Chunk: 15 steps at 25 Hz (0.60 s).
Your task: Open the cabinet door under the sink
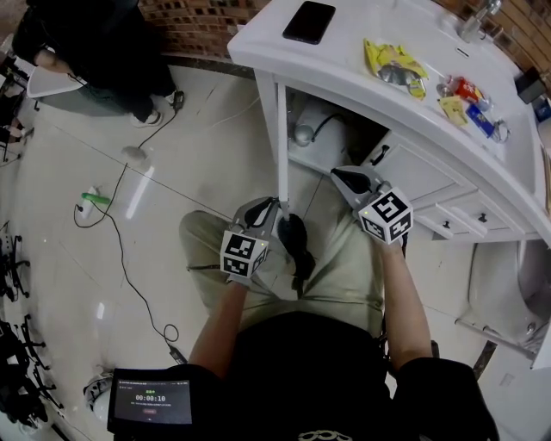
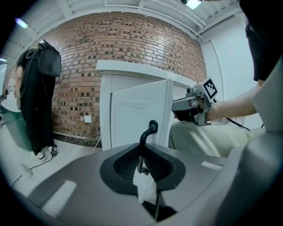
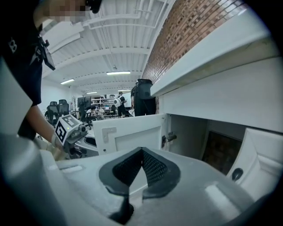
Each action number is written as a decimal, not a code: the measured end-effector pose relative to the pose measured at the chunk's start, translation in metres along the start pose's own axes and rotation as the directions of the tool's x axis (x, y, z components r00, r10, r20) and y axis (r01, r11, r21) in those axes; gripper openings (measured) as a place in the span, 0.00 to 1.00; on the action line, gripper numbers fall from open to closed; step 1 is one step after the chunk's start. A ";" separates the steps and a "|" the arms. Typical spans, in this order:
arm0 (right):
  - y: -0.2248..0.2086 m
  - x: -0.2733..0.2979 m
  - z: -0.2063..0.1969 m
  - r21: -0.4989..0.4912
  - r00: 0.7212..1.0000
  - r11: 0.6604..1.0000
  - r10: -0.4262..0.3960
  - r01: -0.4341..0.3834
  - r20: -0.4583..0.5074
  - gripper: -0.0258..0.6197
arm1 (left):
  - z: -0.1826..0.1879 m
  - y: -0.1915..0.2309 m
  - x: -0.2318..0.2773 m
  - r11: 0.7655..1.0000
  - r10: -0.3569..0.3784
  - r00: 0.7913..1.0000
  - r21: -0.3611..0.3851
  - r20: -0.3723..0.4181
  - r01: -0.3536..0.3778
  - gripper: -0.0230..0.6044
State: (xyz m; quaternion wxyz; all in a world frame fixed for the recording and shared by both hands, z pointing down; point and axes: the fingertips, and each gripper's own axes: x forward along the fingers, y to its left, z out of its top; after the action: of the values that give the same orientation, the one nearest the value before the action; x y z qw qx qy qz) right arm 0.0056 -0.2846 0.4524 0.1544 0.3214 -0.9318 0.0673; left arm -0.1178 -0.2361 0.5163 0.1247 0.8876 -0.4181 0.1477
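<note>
The white cabinet door (image 1: 282,146) under the sink counter (image 1: 344,77) stands swung out toward me, edge-on in the head view. My left gripper (image 1: 277,209) is at the door's lower edge. In the left gripper view its jaws (image 2: 141,161) are shut on the stem of the black curved door handle (image 2: 149,131), with the door's panel (image 2: 132,117) behind. My right gripper (image 1: 347,177) hovers in front of the open cabinet, shut on nothing (image 3: 141,152). The right gripper view shows the door's inner face (image 3: 132,134) and a hinge (image 3: 168,139).
Inside the cabinet is a drain pipe (image 1: 303,133). Drawers (image 1: 430,181) sit to the right of the opening. A phone (image 1: 308,21), a yellow packet (image 1: 392,62) and small items (image 1: 465,95) lie on the counter. A seated person (image 1: 95,52) and floor cables (image 1: 112,224) are at left.
</note>
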 end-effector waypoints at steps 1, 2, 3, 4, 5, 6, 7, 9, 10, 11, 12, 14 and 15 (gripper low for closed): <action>0.001 0.003 0.000 -0.001 1.000 1.000 0.003 -0.003 -0.004 0.03 | 0.000 0.006 -0.003 1.000 0.013 1.000 -0.013 0.006 -0.013 0.11; 0.002 0.005 0.000 -0.001 1.000 1.000 0.005 -0.005 -0.007 0.03 | 0.000 0.012 -0.006 0.999 0.026 1.000 -0.025 0.012 -0.025 0.11; 0.003 0.007 0.000 -0.001 1.000 1.000 0.006 -0.006 -0.011 0.03 | 0.000 0.018 -0.009 0.999 0.038 0.999 -0.036 0.017 -0.037 0.11; 0.004 0.009 0.000 -0.002 1.000 1.000 0.006 -0.006 -0.014 0.03 | 0.000 0.024 -0.012 0.998 0.051 0.998 -0.043 0.021 -0.050 0.11; 0.004 0.011 0.000 -0.003 1.000 1.000 0.006 -0.006 -0.019 0.03 | 0.000 0.030 -0.014 0.997 0.066 0.998 -0.049 0.025 -0.065 0.11; 0.004 0.012 -0.001 -0.004 1.000 1.000 0.007 -0.007 -0.023 0.03 | -0.001 0.036 -0.016 0.995 0.083 0.996 -0.056 0.030 -0.081 0.10; 0.005 0.014 -0.002 -0.007 1.000 1.000 0.007 -0.008 -0.027 0.03 | -0.001 0.043 -0.018 0.993 0.103 0.994 -0.066 0.037 -0.100 0.10; 0.005 0.016 -0.004 -0.010 0.999 1.000 0.009 -0.010 -0.034 0.03 | -0.002 0.059 -0.023 0.987 0.147 0.988 -0.078 0.045 -0.143 0.09; 0.005 0.017 -0.005 -0.011 0.999 1.000 0.010 -0.011 -0.036 0.03 | -0.002 0.066 -0.025 0.984 0.168 0.985 -0.071 0.042 -0.165 0.09; 0.004 0.017 -0.006 -0.011 0.999 1.000 0.010 -0.011 -0.037 0.03 | -0.002 0.073 -0.026 0.982 0.182 0.983 -0.054 0.036 -0.180 0.08; 0.003 0.017 -0.007 -0.011 0.999 1.000 0.010 -0.010 -0.038 0.03 | -0.003 0.077 -0.027 0.982 0.185 0.982 -0.037 0.029 -0.184 0.08; 0.001 0.017 -0.008 -0.010 0.999 1.000 0.006 -0.007 -0.041 0.03 | -0.003 0.082 -0.026 0.984 0.175 0.984 -0.019 0.021 -0.174 0.08; 0.000 0.017 -0.009 -0.010 0.999 1.000 0.005 -0.005 -0.042 0.03 | -0.003 0.084 -0.026 0.985 0.171 0.985 -0.019 0.021 -0.170 0.08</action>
State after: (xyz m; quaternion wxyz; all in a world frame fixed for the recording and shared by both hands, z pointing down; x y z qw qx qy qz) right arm -0.0046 -0.2922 0.4663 0.1751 0.3168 -0.9296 0.0698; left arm -0.1990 -0.2686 0.5177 0.1146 0.8490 -0.4951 0.1443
